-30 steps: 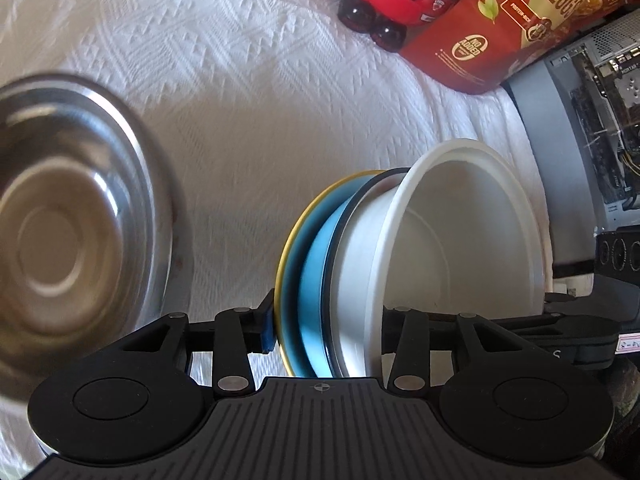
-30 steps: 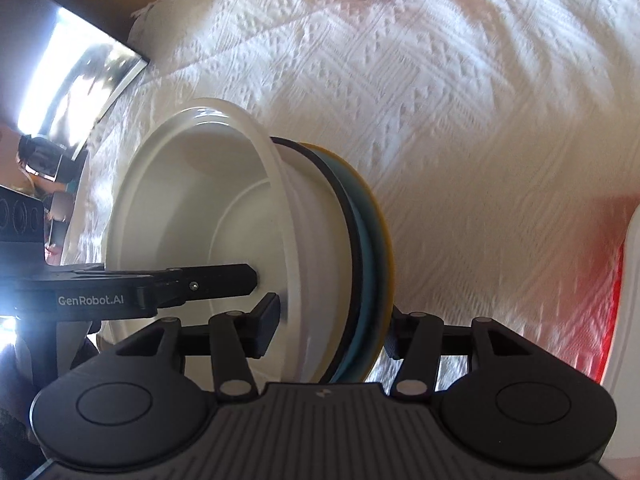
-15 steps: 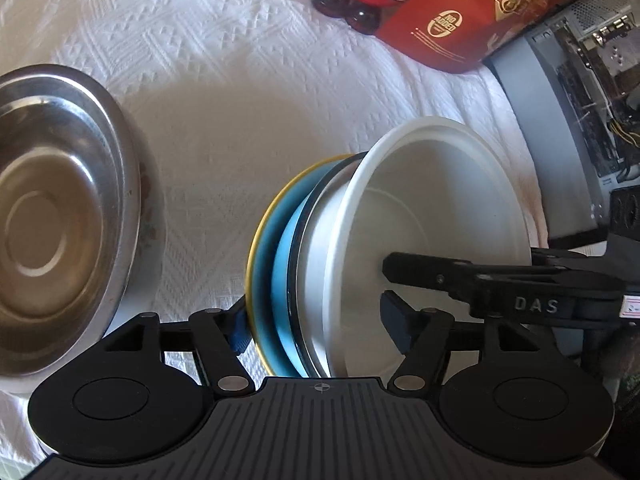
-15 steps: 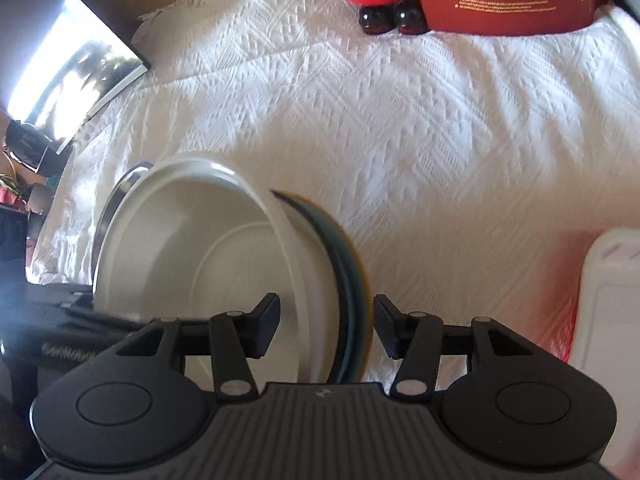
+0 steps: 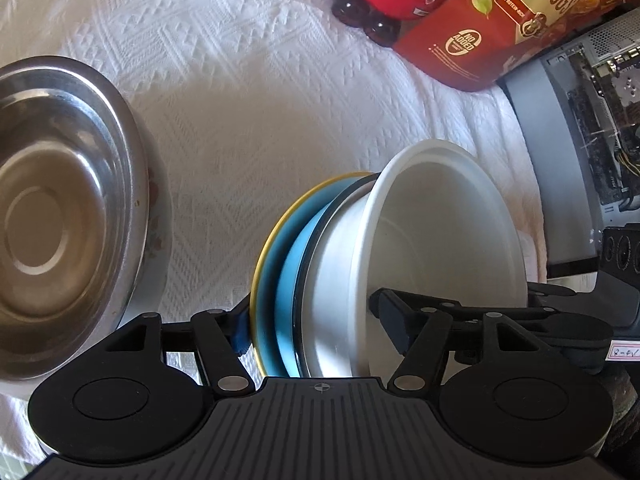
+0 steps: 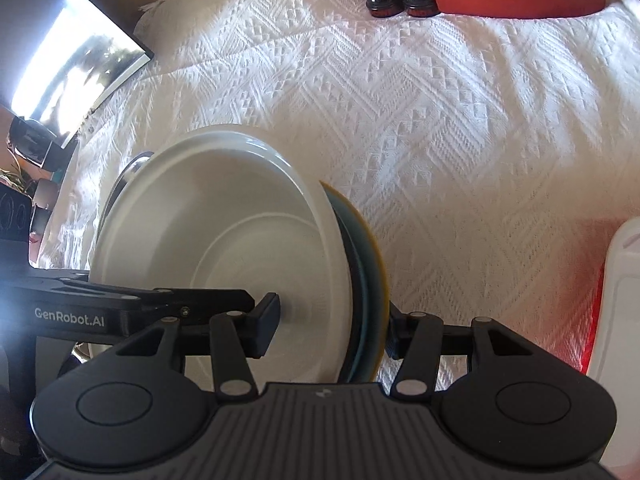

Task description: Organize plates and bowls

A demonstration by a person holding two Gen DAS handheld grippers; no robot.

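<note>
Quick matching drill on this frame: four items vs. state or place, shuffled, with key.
Items
1. left tongs
2. right tongs
3. round stainless steel bowl
4. deep white plastic bowl

States
A. on a floral-rimmed plate, apart from the stack
B. clamped on the tilted stack
C. nested in a blue plate with a yellow rim, on edge
D. jaws just opened, astride the stack, right pad clear of it

Pairs: 1-D, 2-B, 3-A, 4-C
</note>
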